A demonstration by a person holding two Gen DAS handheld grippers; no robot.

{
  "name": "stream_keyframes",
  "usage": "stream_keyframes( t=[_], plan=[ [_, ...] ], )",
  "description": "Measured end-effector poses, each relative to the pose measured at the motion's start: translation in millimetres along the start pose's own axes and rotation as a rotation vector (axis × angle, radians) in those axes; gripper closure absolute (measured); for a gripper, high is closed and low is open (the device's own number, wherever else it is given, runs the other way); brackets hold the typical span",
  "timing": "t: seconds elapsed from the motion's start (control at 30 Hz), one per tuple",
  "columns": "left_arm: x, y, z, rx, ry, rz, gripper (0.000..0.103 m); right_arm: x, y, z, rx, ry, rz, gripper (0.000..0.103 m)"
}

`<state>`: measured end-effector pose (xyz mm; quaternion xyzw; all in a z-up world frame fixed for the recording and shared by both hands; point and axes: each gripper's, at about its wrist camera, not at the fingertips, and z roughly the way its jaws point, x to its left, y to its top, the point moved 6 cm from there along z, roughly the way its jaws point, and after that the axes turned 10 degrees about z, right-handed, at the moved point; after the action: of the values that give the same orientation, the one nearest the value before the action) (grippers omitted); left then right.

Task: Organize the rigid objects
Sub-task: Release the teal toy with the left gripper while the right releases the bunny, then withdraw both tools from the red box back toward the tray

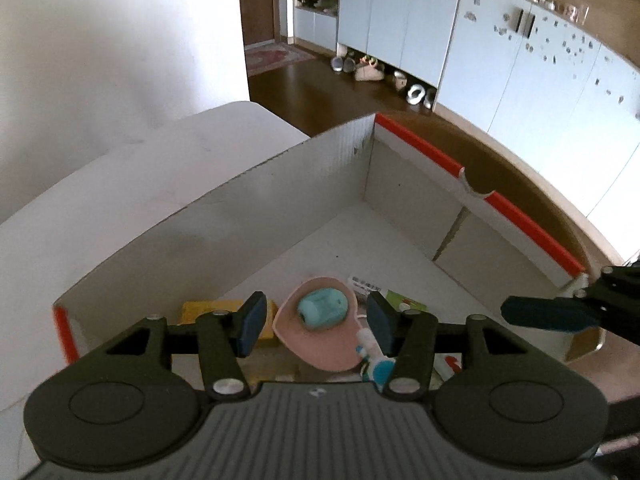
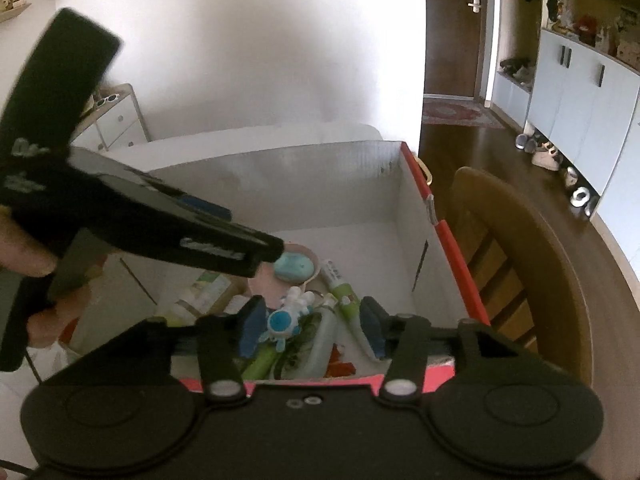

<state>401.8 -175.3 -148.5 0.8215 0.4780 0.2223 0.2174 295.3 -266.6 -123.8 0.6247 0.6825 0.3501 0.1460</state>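
My left wrist camera: close, angled down into the cardboard box (image 1: 280, 208). My right wrist camera: same box (image 2: 320, 168), near edge. Shared: pink dish (image 1: 320, 340) (image 2: 308, 256).

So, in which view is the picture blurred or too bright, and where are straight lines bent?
Left wrist view: the white wall is washed out, and the cabinets curve with the fisheye lens. Right wrist view: the left gripper and the hand are motion-blurred, the wall glares, and the box rim bends.
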Motion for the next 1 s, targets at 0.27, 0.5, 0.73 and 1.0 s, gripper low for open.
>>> stream_keyframes(
  t=[0.27,0.5,0.73,1.0],
  plan=[
    [3,-17,-43,-0.057,0.009,-0.028,0.038,7,1,-17,-0.028,0.014,-0.011,0.039],
    [5,-30,-76,-0.103,0.017,-0.031,0.033,20,1,-32,-0.049,0.029,-0.022,0.030],
    [17,-51,-111,-0.145,0.027,-0.076,0.030,38,-2,-46,-0.065,0.032,-0.021,0.017],
    [45,-83,-144,-0.180,0.017,-0.123,0.029,70,-5,-58,-0.090,0.022,-0.017,0.006]
  ],
)
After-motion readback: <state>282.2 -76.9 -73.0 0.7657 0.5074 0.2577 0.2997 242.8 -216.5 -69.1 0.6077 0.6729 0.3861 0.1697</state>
